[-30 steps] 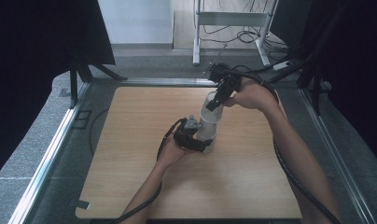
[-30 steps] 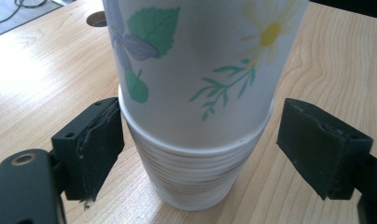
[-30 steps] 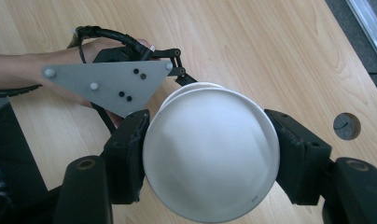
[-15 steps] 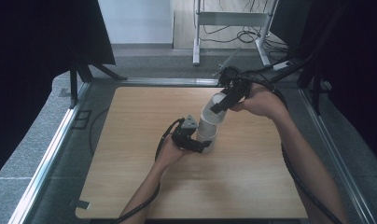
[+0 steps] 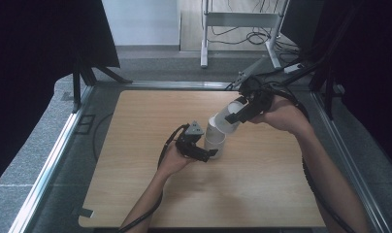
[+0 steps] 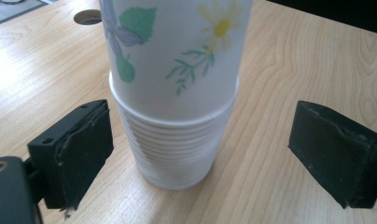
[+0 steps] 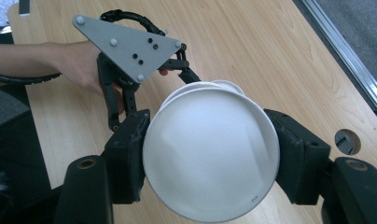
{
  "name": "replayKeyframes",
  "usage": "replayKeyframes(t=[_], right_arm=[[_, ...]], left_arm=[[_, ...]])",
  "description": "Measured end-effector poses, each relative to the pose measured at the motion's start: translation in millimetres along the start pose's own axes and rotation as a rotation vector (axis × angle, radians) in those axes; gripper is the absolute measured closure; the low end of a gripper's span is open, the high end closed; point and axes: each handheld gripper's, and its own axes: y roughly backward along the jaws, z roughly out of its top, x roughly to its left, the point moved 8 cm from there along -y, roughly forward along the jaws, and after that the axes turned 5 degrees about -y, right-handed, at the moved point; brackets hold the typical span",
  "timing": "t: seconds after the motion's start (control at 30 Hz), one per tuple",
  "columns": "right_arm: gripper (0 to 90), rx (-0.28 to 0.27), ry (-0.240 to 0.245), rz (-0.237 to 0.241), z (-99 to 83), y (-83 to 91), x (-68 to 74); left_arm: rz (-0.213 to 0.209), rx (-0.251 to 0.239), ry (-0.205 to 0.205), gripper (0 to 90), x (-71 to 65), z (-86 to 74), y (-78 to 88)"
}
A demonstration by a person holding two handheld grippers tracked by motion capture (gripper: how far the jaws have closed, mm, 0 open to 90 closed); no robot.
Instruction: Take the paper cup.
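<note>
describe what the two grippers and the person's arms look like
Both grippers, left and right, are black, with blocky dark padded jaws worn at the edges. The left carries a grey three-cornered plate dotted with screws and holes. A black cable trails along each forearm. The forearms show no sleeves.

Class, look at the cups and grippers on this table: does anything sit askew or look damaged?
Yes. The top cup tilts off the paper cup stack, clamped in the right gripper. The left gripper stands open around the stack, and its pad looks frayed at the edge.
</note>
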Motion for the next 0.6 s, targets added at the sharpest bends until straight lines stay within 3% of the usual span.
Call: replayKeyframes(t=[0.6], right_arm=[[35.4, -0.087, 0.013, -0.006, -27.7, 12.4, 11.8]], left_arm=[[-0.028, 0.029, -0.032, 2.1, -17.2, -8.6, 22.0]])
